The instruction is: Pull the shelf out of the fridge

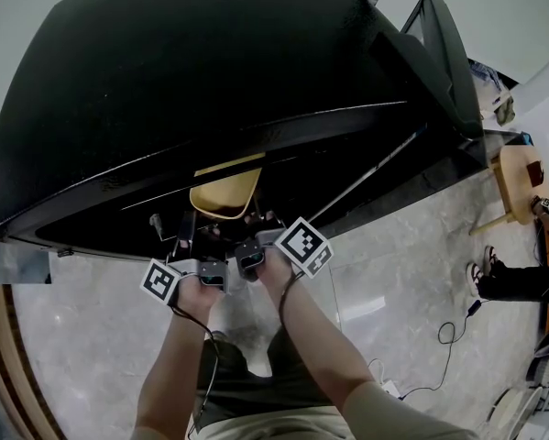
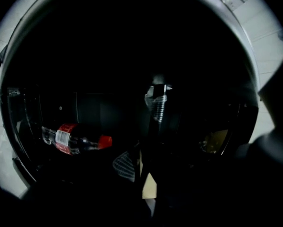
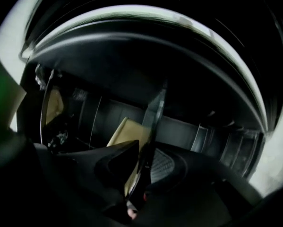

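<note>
Right gripper view shows the shelf (image 3: 154, 119) best: a thin glass sheet seen edge-on, running up between the jaws of your right gripper (image 3: 142, 170). The jaws pinch its front edge, ribbed pad on one side, dark jaw on the other. The shelf sits inside the fridge (image 1: 210, 90), at its open front.

Left gripper view is very dark. Your left gripper (image 2: 142, 174) has its jaws nearly together on the same thin edge, with one ribbed pad catching light.

Head view adds what the gripper views lack: both grippers are side by side, close together, tucked under the fridge's overhanging black top. Pale tiled floor (image 1: 91, 356) lies open around your arms and legs. The fridge door (image 1: 444, 49) stands open at the right.

Only the left gripper view shows a bottle (image 2: 75, 140), with red label and red cap. It lies on its side inside the fridge, left of the jaws and apart from them. You cannot tell whether it rests on this shelf.

A tan panel (image 1: 226, 191) sits just past the grippers.

At the far right, well apart, are a wooden stool (image 1: 521, 177), a person's feet (image 1: 483, 273) and a cable (image 1: 448, 337).
</note>
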Demonstrator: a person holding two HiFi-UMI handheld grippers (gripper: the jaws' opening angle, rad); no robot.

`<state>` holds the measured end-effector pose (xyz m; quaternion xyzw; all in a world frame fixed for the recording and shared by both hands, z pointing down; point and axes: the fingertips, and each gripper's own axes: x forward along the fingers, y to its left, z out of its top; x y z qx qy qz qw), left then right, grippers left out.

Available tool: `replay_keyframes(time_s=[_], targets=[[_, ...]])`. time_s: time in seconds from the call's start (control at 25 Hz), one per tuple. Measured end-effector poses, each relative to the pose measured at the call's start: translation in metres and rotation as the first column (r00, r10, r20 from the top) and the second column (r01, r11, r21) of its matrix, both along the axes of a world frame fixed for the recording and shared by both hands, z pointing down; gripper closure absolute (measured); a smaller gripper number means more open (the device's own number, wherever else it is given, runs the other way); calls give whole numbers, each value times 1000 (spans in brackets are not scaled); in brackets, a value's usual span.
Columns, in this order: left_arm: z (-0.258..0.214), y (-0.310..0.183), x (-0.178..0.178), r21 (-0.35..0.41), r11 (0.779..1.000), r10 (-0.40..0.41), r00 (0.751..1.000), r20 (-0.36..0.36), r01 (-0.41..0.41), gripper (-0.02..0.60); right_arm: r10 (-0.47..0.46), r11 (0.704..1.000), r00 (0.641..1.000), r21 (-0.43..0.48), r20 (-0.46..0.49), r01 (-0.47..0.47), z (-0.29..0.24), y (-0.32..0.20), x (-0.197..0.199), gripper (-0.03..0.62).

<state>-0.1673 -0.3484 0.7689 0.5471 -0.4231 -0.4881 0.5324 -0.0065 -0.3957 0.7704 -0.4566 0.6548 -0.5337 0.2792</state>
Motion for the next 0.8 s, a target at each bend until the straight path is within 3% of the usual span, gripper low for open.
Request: replay_keyframes(time_s=[0.44,0.8], targets=[[-1,6,0,-19,1000,16,1000,-1,-16,567,16,999,987,-35,162,-10,1,11,1,585],[-2,30,10,-19,999,36,999,0,-36,568,2,999,981,-44,195,7,2,33,10,588]])
